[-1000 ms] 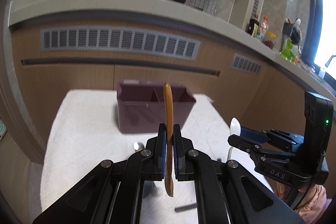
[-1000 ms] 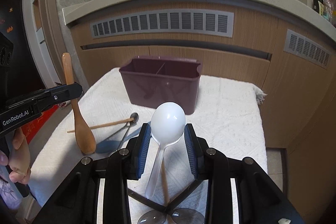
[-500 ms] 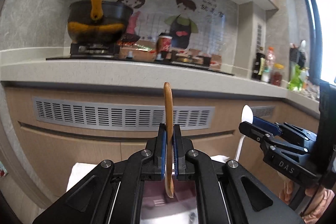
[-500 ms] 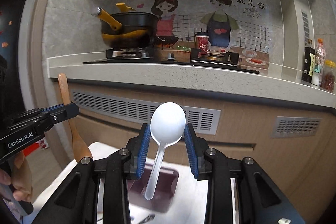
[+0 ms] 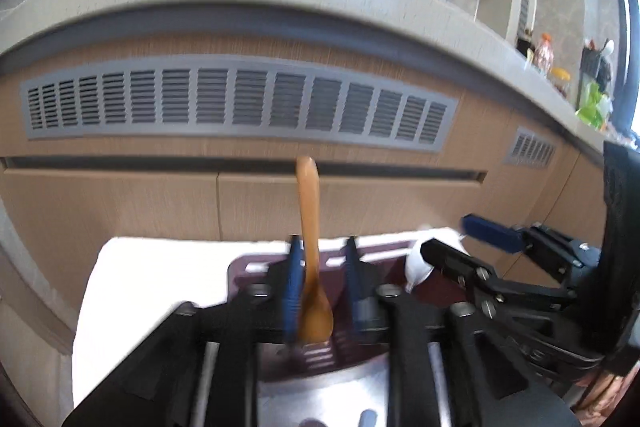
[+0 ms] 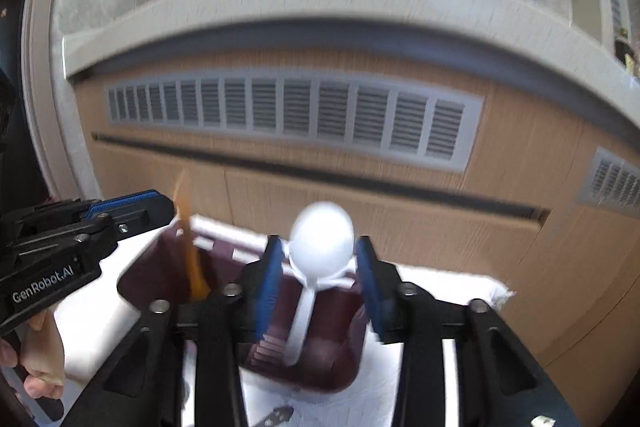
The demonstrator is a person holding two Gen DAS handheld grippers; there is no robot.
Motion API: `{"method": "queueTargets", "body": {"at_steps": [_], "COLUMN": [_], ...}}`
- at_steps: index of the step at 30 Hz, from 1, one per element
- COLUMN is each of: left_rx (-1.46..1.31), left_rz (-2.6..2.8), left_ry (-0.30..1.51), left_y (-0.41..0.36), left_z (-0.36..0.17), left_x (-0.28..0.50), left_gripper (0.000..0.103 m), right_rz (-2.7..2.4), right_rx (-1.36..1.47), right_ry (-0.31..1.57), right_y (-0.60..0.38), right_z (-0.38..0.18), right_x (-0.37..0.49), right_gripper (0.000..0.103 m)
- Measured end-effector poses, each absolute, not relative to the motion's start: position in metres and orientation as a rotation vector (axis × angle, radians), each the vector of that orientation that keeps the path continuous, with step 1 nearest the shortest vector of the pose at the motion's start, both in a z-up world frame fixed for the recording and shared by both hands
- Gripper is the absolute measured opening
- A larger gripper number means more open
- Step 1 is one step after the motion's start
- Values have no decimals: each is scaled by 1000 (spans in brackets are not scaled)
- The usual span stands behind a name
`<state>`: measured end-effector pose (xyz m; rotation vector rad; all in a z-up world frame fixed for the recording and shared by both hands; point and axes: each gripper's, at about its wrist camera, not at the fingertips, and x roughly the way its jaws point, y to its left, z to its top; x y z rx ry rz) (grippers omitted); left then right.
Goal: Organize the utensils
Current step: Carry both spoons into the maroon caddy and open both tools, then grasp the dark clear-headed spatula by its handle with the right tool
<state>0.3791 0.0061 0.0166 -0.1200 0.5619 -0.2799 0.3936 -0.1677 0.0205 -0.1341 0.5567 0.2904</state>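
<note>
**Desk:** Start on your left. What have you got?

**Me:** My left gripper (image 5: 322, 281) has its fingers spread. The wooden spoon (image 5: 309, 227) stands between them, close by the left pad. I can't tell through the blur whether it's touching. Its long axis is near upright, bowl end down, inside the maroon caddy (image 5: 239, 269) on the white cloth (image 5: 160, 267).

**Desk:** Which compartment?

**Me:** The left one, judging from the right wrist view. The divider is mostly hidden, though.

**Desk:** And the right side?

**Me:** The white spoon (image 6: 321, 239) is upright too, with its bowl up and its handle pointing down into the caddy's right half. My right gripper (image 6: 320, 267) straddles the bowl with the pads parted and a sliver of gap on each side.

**Desk:** What's changed from half a second ago?

**Me:** Back then both sets of pads were clamped on their spoons and both cameras faced the counter and stove. Now they're pitched down over the caddy and both grips are let go. Each arm is directly over its own spoon. My next move, I reckon, is to back straight up along those handles and not nudge them sideways.
</note>
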Motion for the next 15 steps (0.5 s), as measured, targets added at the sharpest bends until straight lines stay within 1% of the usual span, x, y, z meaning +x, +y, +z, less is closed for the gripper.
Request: {"method": "queueTargets", "body": {"at_steps": [1,4,5,7,9,12,15], "left_rx": [-125,-145,-146,-145,-127,-100,-80], "left_rz": [-272,-257,-247,-224,-194,-168,-130], "left_ry": [567,585,592,604,626,666,687], "left_y": [7,13,15,20,23,26,32], "left_z": [14,8,6,3,-2,-10,-20], "left_x": [376,360,355,339,322,298,271], "left_gripper": [40,43,44,48,51,55,56], "right_rz": [301,302,299,299,316,336,341], "right_rx": [-129,-115,-125,-138,-145,-166,-175], "right_ry": [567,569,568,572,592,651,717], "right_y": [-169,-174,-175,-177,-180,-183,-186], "right_z": [18,14,14,12,8,-3,-15], "right_x": [393,383,377,366,353,332,310], "right_gripper": [64,80,82,90,95,96,96]}}
